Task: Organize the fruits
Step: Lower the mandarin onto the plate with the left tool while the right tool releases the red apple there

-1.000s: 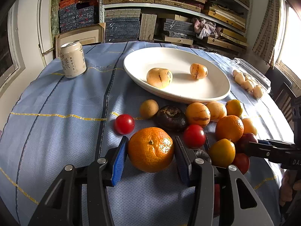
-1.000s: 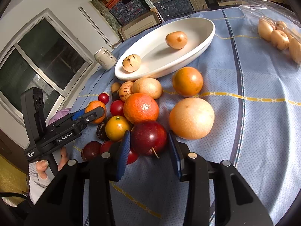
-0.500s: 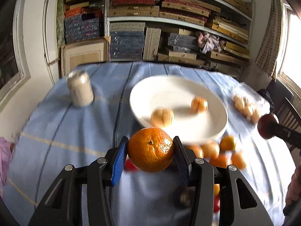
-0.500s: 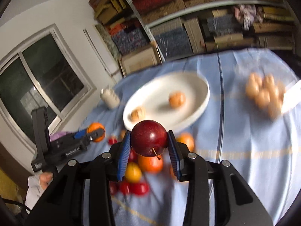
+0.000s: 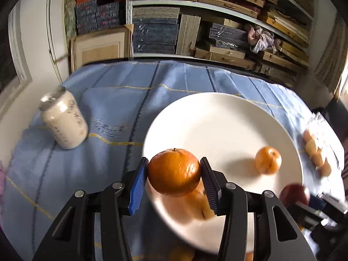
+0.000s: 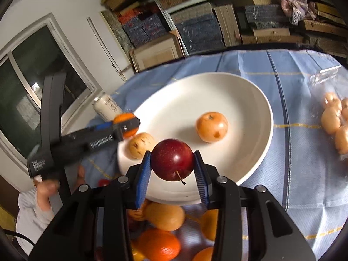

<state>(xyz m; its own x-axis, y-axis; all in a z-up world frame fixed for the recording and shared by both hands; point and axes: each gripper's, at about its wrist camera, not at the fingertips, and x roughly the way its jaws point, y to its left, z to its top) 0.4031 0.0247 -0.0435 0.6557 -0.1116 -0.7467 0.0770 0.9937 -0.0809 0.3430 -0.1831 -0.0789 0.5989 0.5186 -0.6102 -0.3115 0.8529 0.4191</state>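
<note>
My left gripper [image 5: 174, 169] is shut on an orange tangerine [image 5: 174, 171] and holds it in the air over the near left rim of the white oval plate [image 5: 217, 119]. My right gripper [image 6: 173, 163] is shut on a dark red apple [image 6: 173, 162], held above the plate's [image 6: 250, 113] near edge. On the plate lie two pale orange fruits [image 6: 212, 127] [image 6: 140, 145]. The left gripper [image 6: 126, 124] with its tangerine shows at the plate's left side in the right wrist view. The apple [image 5: 294, 194] appears blurred at lower right in the left wrist view.
A pale drinks can [image 5: 64, 121] stands on the blue tablecloth [image 5: 108, 100] left of the plate. A clear bag of small pale fruits [image 6: 335, 119] lies to the right. Several loose fruits [image 6: 165, 215] sit below my right gripper. Stacked shelves fill the back wall.
Both grippers have lifted their fruit off the table and carried it forward to the plate. The pile of loose fruit has dropped out of the left wrist view.
</note>
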